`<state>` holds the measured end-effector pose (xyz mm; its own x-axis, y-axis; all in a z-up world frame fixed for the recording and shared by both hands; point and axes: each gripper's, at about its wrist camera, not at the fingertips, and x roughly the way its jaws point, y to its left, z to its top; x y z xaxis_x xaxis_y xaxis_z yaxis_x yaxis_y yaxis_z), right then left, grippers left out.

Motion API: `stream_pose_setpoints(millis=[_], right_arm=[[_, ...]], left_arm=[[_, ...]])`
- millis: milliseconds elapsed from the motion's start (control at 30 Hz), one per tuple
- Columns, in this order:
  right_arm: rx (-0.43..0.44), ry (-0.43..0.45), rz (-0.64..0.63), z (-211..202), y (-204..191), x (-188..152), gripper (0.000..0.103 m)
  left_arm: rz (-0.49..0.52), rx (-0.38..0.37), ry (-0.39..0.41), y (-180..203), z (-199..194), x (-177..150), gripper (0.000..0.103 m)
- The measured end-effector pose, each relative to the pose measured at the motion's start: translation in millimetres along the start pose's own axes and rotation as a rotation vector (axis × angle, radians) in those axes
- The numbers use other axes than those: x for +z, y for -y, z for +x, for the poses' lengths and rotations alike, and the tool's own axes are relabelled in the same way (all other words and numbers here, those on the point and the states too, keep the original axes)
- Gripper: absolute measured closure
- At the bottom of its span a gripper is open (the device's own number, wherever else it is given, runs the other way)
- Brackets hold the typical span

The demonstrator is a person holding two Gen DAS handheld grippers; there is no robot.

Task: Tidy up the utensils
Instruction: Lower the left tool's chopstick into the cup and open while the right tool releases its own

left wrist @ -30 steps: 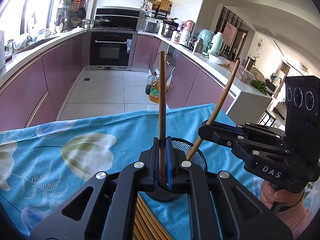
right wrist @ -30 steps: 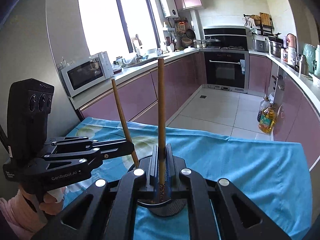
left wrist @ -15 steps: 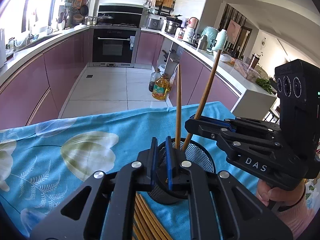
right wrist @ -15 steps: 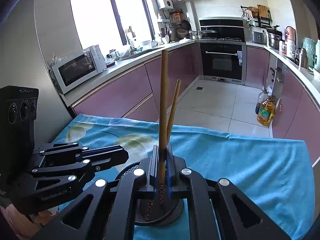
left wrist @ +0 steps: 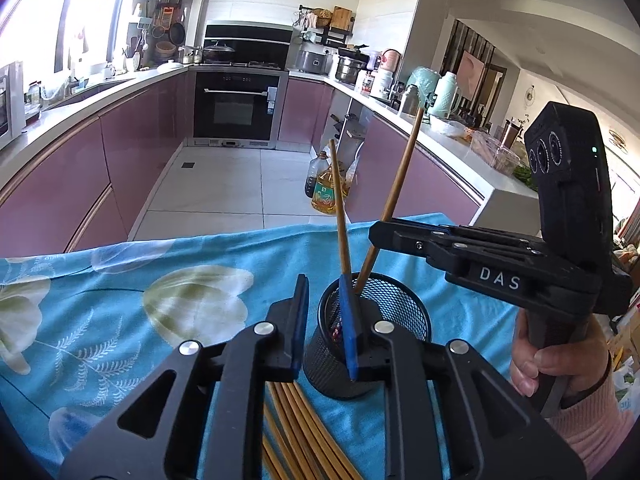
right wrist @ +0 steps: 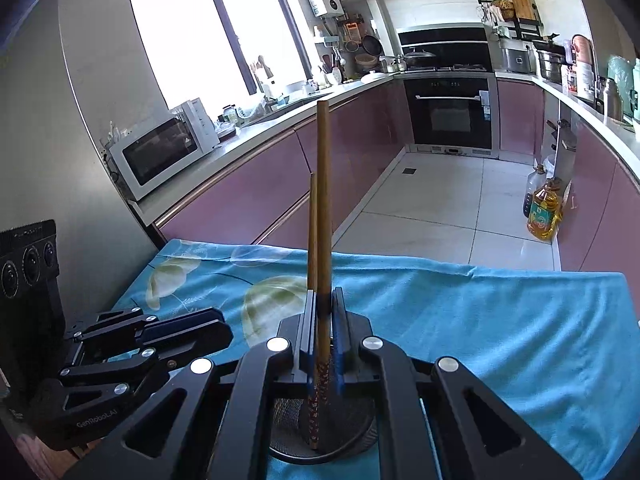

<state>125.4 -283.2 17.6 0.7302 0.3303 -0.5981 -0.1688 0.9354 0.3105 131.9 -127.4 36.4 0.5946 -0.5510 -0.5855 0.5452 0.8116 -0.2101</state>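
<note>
A black mesh cup (left wrist: 400, 312) stands on the blue flowered cloth (left wrist: 120, 320). One wooden chopstick (left wrist: 338, 208) stands loose in it, leaning slightly left. My left gripper (left wrist: 323, 284) hovers just before the cup; its jaws are opening with nothing held between them. My right gripper (right wrist: 325, 294) is shut on a second chopstick (right wrist: 324, 200), whose patterned lower end reaches into the cup (right wrist: 288, 412); its jaws are starting to open. From the left wrist, the right gripper (left wrist: 376, 232) reaches in from the right with that chopstick (left wrist: 400, 176) slanting up.
Several more chopsticks (left wrist: 296, 428) lie on the cloth under my left gripper. The left gripper (right wrist: 218, 330) shows low at the left of the right wrist view. Beyond the table's far edge the kitchen floor drops away, with oil bottles (left wrist: 326, 196) by the cabinets.
The left gripper let go of its chopstick, which now stands in the cup, and its jaws have parted. The right gripper brought its chopstick over the cup and lowered the end in.
</note>
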Motion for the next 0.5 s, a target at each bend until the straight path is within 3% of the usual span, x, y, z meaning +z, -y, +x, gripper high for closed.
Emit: stream_pose_setpoints(millis=[67,133,233,500], right_arm=[[-0.003,0.002,0.011,0,3,1,0.089],[-0.022,0.012,0.006,-2,2,-1,0.074],[-0.05,0.022,-0.005,-6,0,-4,0.065],[-0.093,0.035,0.001,-20,8,-20,0.051]], left_arm=[[-0.001,0.012,0.005,-3,-4,-4,0.082],[-0.009,0.013,0.005,-6,-7,-7,0.081],[-0.021,0.022,0.005,-12,-12,-14,0.078],[-0.042,0.058,-0.004,-29,-25,-39,0.074]])
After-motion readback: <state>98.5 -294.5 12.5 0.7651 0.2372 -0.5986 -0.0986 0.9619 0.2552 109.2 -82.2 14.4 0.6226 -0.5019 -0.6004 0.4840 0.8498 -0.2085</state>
